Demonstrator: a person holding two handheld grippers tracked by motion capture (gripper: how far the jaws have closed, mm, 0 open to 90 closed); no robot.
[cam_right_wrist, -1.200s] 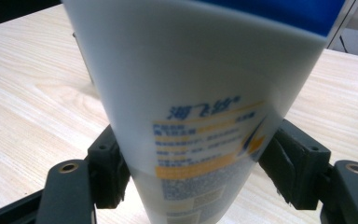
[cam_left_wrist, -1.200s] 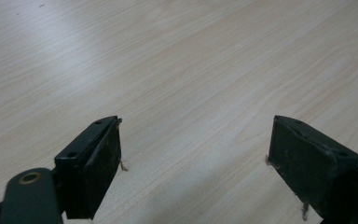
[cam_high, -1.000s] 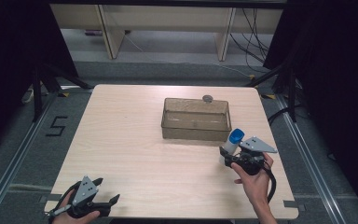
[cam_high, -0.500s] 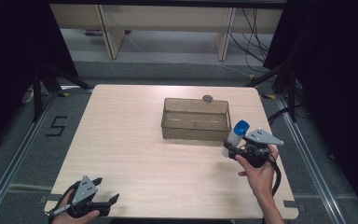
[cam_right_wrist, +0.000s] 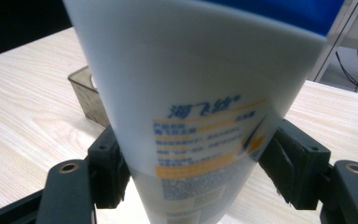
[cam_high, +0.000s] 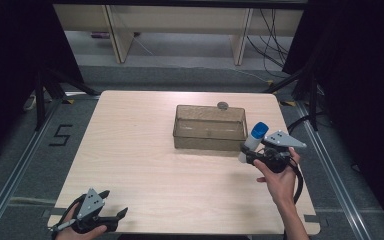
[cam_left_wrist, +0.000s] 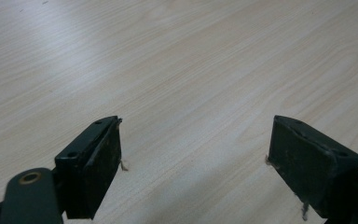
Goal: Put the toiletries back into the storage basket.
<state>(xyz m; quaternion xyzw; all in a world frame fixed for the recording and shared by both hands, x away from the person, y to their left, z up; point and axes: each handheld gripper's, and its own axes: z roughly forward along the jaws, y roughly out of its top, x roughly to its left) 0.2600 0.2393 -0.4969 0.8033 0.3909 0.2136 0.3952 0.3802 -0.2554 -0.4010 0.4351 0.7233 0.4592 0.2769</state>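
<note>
A white bottle with a blue cap (cam_high: 254,138) stands nearly upright in my right gripper (cam_high: 247,156), whose jaws are shut on its lower body, just off the right front corner of the clear plastic bin (cam_high: 210,141). In the right gripper view the bottle (cam_right_wrist: 200,93) looms large between the black pads (cam_right_wrist: 109,172), its label printed in blue and orange. My left gripper (cam_high: 115,218) rests at the table's front left edge, open. In the left gripper view its fingers (cam_left_wrist: 95,158) stand wide apart over bare wood, nothing between them.
The bin sits right of centre on the light wooden table (cam_high: 130,150); a small round grey object (cam_high: 223,105) lies behind its far wall. Black frame posts and cables stand around the table, with shelving beyond.
My right gripper has lifted the bottle and carried it slightly up and away, turning it more upright beside the bin. The left gripper has stayed put.
</note>
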